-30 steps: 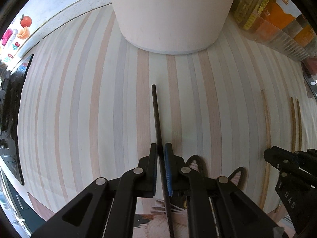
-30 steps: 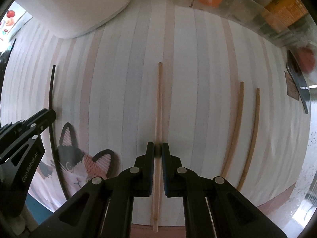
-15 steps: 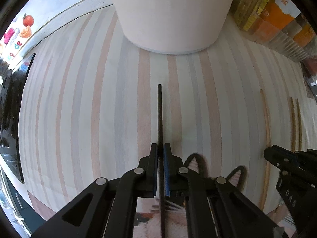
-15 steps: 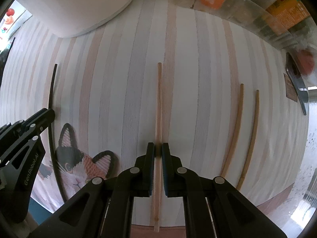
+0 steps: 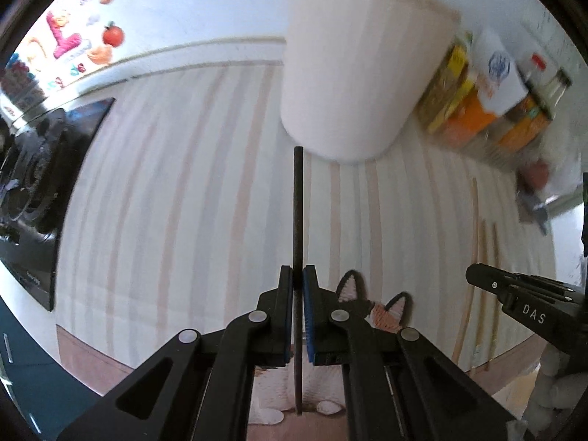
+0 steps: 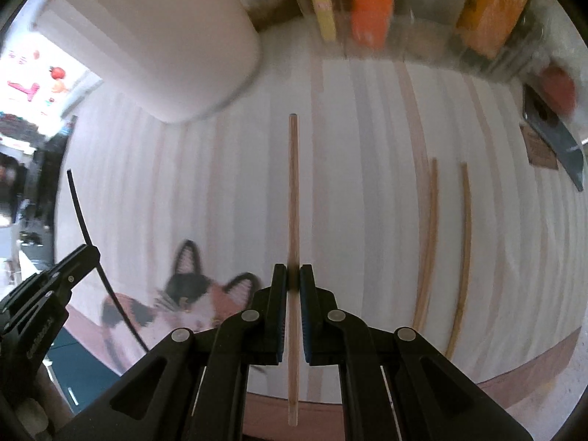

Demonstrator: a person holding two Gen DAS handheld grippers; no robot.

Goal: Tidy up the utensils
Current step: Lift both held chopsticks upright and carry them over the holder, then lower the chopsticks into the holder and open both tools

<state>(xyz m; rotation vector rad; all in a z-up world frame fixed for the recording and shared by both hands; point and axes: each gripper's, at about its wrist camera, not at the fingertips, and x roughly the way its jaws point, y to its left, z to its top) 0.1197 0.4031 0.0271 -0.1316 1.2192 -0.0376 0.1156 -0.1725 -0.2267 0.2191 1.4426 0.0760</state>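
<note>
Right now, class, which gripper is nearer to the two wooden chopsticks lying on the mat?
Right. The right gripper is just beside the two wooden chopsticks; the left gripper sits farther off, on the right gripper's other side.

2 chopsticks [image 6: 428, 242] on mat [image 6: 220, 202], right of cat print [image 6: 191, 294], container [image 6: 147, 36] behind

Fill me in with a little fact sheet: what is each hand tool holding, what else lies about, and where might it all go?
left gripper: jaws shut on black chopstick
right gripper: jaws shut on wooden chopstick
still lying: two wooden chopsticks on striped mat
likely destination: white container, a guess
behind: packaged goods
</note>
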